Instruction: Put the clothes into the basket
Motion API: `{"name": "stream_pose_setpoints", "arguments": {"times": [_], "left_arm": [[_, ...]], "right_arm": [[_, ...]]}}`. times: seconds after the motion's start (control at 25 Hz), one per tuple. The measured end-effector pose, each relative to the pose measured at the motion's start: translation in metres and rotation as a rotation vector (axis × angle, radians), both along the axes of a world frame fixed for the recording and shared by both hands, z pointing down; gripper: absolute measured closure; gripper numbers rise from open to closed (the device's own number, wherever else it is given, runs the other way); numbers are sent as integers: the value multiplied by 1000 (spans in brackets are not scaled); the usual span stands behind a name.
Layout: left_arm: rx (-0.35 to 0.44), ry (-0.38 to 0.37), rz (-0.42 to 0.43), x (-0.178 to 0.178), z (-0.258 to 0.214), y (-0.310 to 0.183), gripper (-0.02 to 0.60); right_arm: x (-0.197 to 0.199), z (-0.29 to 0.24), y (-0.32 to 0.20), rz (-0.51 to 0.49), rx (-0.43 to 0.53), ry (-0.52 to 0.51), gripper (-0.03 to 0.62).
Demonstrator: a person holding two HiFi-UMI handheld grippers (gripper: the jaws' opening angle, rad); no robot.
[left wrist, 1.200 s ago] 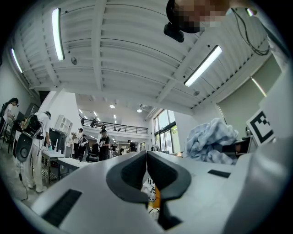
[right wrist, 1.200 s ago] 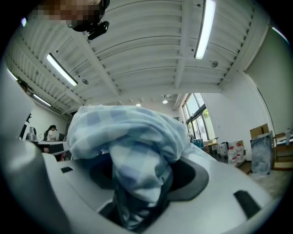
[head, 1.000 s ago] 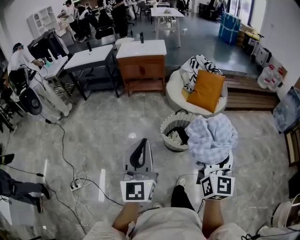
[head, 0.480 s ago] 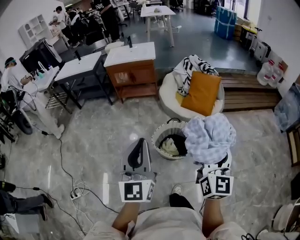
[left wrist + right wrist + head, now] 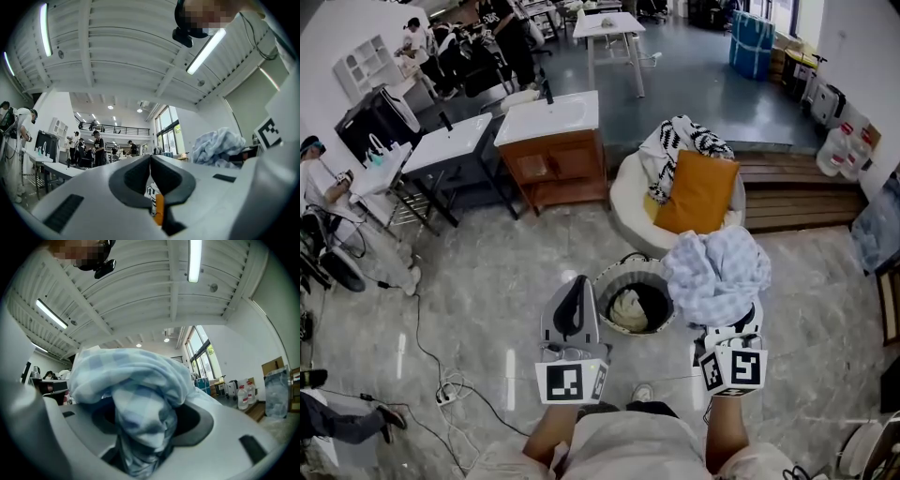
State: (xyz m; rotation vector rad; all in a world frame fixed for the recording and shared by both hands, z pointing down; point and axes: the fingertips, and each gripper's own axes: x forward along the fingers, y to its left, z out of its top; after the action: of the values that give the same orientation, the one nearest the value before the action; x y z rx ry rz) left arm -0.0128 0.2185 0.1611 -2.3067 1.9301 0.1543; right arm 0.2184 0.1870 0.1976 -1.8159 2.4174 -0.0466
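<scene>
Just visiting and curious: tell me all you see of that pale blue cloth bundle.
The checked cloth is pale blue and white, soft-looking fabric crumpled into a loose bundle. The right gripper clamps its lower folds between its jaws; the rest billows over them. From the head view it is held beside the basket, to its right, not yet inside.

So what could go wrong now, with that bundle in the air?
The checked cloth bulges wide above the right gripper, whose jaws pinch only a bunched part, so it might slip free. It hangs beside the basket, not over it; let go here, it would likely land on the floor. The basket already holds clothes, so a loose end may drape over the rim.
</scene>
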Motion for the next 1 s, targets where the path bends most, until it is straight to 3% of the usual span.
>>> {"name": "stream_pose_setpoints", "arguments": {"times": [0.36, 1.0], "left_arm": [[-16, -4, 4, 12, 14, -36, 574], [0, 36, 35, -48, 17, -159, 574]], "right_arm": [[5, 14, -34, -29, 2, -2, 341], [-58, 0, -146, -11, 30, 44, 339]]}}
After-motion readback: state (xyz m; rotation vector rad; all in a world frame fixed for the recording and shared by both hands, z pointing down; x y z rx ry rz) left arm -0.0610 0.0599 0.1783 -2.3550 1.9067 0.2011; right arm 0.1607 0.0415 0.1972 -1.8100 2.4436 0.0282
